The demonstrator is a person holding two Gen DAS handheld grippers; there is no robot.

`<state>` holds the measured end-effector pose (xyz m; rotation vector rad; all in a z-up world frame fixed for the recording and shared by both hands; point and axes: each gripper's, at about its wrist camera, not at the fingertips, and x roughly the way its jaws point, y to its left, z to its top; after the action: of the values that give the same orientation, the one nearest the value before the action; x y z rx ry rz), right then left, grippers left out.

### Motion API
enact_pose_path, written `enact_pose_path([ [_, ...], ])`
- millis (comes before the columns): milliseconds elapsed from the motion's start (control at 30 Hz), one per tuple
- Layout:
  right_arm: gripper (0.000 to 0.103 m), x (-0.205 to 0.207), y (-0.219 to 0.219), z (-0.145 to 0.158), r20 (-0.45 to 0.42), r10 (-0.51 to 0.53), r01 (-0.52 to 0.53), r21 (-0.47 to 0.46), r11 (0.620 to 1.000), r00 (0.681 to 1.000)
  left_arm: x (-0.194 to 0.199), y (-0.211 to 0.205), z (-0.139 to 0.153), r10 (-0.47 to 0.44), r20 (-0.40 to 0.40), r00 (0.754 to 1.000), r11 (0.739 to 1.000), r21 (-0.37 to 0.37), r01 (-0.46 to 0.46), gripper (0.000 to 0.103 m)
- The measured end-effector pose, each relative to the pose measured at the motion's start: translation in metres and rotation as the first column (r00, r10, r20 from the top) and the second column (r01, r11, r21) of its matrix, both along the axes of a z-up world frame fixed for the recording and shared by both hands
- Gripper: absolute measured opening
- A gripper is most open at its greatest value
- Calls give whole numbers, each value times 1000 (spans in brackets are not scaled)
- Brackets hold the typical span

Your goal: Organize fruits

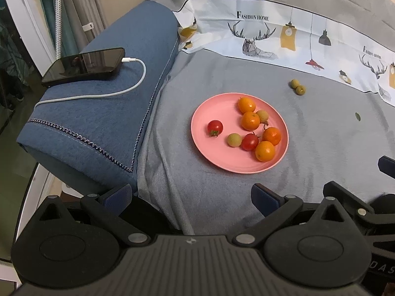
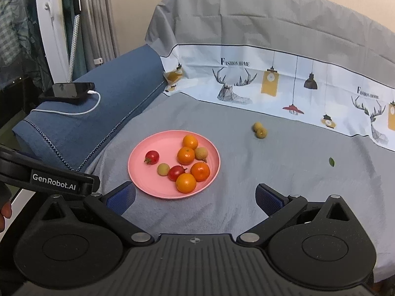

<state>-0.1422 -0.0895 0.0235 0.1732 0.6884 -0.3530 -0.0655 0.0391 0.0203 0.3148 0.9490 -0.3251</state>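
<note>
A plate (image 1: 217, 155) sits on the sheet (image 1: 321, 148) in the middle of the bed. On the plate lie four oranges (image 1: 250, 120), two tomatoes (image 1: 215, 127) and two longans (image 1: 234, 139) — most of them bunched on its right side, one tomato alone on the left. Two more longans (image 1: 297, 87) lie touching each other on the sheet, behind the plate and to its right. Left of the plate is a cushion (image 1: 98, 128), with a phone (image 1: 84, 66) on top and a cable (image 1: 103, 93) plugged into it.
</note>
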Motion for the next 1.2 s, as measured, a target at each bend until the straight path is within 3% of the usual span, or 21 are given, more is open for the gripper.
enact_pose_path([
  [500, 102, 37, -57, -33, -48, -117, 120, 68, 990, 992, 53, -22, -18, 45, -50, 998, 999, 25, -44, 103],
  [833, 102, 75, -145, -82, -74, -270, 268, -33, 963, 960, 94, -45, -23, 62, -49, 997, 998, 27, -60, 103],
  [1000, 102, 103, -177, -123, -129, -257, 247, -91, 965, 958, 109, -55, -29, 64, -57, 996, 998, 27, -62, 103],
  [1200, 102, 139, -197, -152, -158, -246, 228, -127, 965, 956, 122, -61, -34, 67, -72, 995, 997, 38, -64, 103],
])
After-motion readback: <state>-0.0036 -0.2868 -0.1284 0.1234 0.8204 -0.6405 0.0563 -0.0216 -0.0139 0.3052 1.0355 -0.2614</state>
